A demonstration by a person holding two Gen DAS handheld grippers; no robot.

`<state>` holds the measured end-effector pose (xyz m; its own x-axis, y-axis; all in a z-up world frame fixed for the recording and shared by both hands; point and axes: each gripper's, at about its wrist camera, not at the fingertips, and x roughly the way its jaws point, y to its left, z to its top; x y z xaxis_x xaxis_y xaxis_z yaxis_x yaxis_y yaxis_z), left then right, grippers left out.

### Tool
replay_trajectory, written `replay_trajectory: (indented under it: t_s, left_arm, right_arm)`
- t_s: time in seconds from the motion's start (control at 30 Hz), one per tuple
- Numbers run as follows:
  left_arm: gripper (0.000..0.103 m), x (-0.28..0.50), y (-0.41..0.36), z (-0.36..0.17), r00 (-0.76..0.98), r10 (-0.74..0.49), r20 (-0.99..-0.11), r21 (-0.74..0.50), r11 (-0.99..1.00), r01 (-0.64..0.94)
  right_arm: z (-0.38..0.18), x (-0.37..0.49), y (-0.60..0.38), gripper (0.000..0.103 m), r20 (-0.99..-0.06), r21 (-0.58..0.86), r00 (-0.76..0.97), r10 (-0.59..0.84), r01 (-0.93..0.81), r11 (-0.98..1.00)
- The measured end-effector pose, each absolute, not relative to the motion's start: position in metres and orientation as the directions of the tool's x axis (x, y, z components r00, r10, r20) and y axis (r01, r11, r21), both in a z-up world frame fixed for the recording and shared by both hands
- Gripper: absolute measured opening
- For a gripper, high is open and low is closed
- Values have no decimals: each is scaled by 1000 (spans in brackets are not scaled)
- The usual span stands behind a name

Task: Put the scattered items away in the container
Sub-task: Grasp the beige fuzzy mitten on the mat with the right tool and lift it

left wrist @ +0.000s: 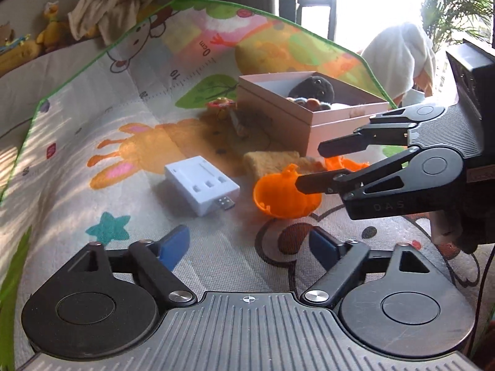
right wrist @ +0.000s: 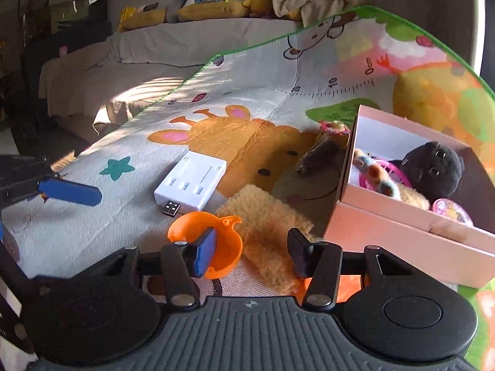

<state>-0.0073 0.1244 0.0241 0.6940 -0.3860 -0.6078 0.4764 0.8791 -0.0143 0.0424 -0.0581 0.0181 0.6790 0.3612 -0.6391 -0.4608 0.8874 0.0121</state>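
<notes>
Orange pumpkin half (right wrist: 213, 241) (beside right jaws)

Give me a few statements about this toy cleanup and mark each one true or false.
The black plush toy lies inside the pink box. True.
The white charger is in the box. False: it lies on the play mat.
The left tool is open and empty. True.
The orange pumpkin shell sits on top of the charger. False: it rests on the mat beside it.
</notes>
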Motion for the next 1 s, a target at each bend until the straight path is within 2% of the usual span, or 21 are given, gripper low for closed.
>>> replay_trajectory:
  t_s: [0.13,0.2,0.27,0.4,0.5,0.67,0.8,1.0]
  left_arm:
    - [101,-9,123,20,690,-367,-623,-16,888,459]
    - [102,-9,120,17,690,-348,-635,-1,893,450]
    - [102,-6,119,12,681,-337,-650,-5,898,439]
    - [103,1,118,2,651,-328,-684,-57,914,401]
    - [103,0,116,-1,676,-315,-666,-50,923,381]
    - [103,-5,111,-6,715,-289,-637,-6,929,370]
    - [103,-6,113,-5,717,-300,-630,-24,930,368]
    - [103,-6,110,-5,719,-277,-637,-1,933,359]
  right_arm:
    - [16,39,-53,52,-644,109,601,473,-540,834]
    - [23,32,-53,52,-625,171,549,554,-596,784]
    - [32,29,-55,55,-600,174,558,574,-609,774]
    - [37,37,-55,55,-584,-16,699,413,-519,855]
    - [25,47,-54,49,-601,-114,730,326,-483,868]
    - [12,56,-61,50,-644,34,648,407,-507,861]
    - [9,36,-49,52,-653,7,615,441,-578,816]
    - [22,9,-61,52,-640,107,531,555,-654,749]
